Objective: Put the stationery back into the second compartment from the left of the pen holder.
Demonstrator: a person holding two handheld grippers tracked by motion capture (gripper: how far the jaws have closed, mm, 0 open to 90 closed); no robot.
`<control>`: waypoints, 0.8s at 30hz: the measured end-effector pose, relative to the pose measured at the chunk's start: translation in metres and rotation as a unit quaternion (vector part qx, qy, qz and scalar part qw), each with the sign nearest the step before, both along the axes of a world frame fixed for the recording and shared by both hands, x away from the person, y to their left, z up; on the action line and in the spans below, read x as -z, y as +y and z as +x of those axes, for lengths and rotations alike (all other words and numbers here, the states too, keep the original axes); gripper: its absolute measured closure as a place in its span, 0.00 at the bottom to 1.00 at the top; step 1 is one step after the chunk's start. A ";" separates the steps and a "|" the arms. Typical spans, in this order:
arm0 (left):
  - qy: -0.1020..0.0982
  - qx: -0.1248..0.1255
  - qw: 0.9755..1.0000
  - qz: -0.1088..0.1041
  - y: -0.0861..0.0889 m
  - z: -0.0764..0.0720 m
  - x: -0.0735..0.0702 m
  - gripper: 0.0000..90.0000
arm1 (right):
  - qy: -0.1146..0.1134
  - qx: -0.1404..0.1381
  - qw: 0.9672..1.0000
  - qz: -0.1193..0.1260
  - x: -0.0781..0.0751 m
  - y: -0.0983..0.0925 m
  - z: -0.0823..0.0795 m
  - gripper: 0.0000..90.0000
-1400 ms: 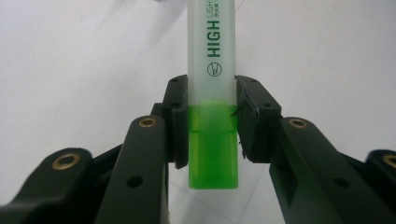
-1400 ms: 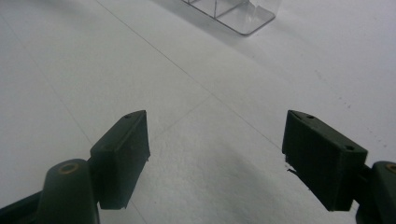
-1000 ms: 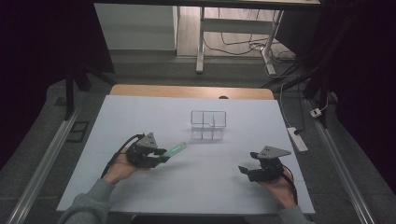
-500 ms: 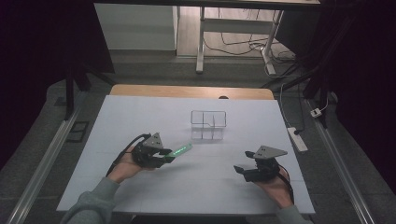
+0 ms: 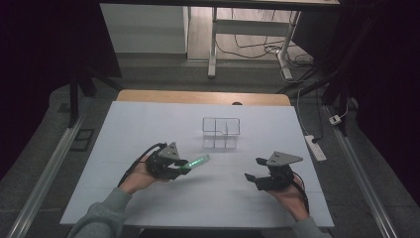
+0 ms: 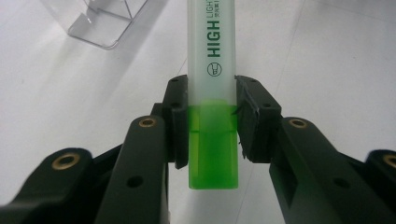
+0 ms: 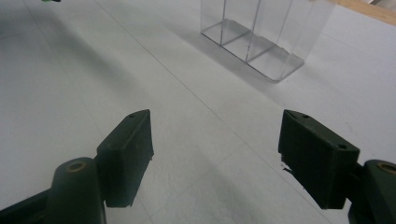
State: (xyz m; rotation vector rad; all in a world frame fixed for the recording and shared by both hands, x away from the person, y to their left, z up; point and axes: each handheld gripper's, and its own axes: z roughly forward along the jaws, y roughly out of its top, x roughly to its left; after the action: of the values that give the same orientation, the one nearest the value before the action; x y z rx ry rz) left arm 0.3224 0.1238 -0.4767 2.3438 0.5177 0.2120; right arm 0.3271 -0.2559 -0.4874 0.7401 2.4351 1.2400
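Note:
A green highlighter [image 5: 197, 162] with a translucent cap [image 6: 211, 42] is clamped between the jaws of my left gripper [image 5: 182, 165], above the white board left of centre. Its cap end points toward a clear acrylic organizer [image 5: 221, 132] with two compartments, which stands at the board's middle. In the left gripper view the organizer [image 6: 100, 23] sits at the upper left, beyond the pen. My right gripper [image 5: 253, 174] is open with nothing between its jaws, low over the board at the right. The organizer [image 7: 264, 35] lies ahead of it.
The white board [image 5: 148, 124] covers a wooden table [image 5: 198, 96]. A power strip [image 5: 316, 148] lies off the board's right edge. Cables and table legs [image 5: 212, 44] stand on the floor beyond. Metal rails [image 5: 44, 173] run along both sides.
My left gripper has carried the highlighter a little to the right, toward the organizer. My right gripper has shifted slightly left and toward the front edge.

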 end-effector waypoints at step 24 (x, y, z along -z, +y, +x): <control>-0.001 0.037 0.999 0.014 -0.023 0.002 0.002 0.74 | 0.001 -0.052 0.998 -0.023 -0.008 0.035 0.006 0.29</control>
State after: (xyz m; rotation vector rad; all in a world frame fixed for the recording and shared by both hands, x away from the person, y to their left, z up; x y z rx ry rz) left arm 0.3244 0.1012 -0.4791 2.3852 0.4286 0.1885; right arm 0.3335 -0.2207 -0.4792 0.6098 2.5232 1.2164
